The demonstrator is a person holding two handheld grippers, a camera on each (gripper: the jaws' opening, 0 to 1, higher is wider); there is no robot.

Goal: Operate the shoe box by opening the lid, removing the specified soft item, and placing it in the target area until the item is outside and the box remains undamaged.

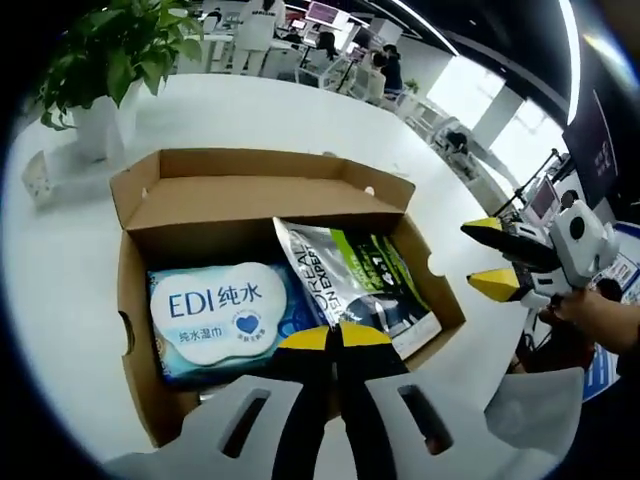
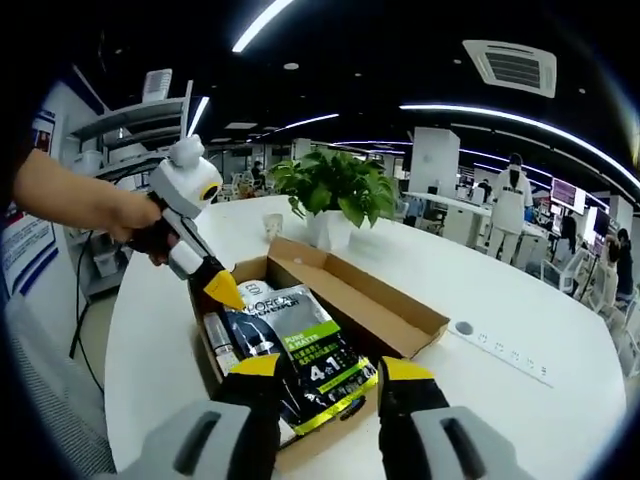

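- The open box (image 1: pixel 180 250) is seen on the white table (image 1: pixel 60 290).
- A blue wipes pack (image 1: pixel 215 315) and a dark pouch (image 2: pixel 305 365) are laid inside it.
- The left gripper (image 1: pixel 335 338) is closed, empty, over the pouch's edge.
- The right gripper (image 2: pixel 330 372) is parted astride the pouch.

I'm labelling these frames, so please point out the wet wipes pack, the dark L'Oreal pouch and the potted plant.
wet wipes pack (image 1: pixel 220 315): left gripper view, on its white label.
dark L'Oreal pouch (image 2: pixel 300 350): right gripper view, middle of its front face.
potted plant (image 2: pixel 335 185): right gripper view, on its leaves.
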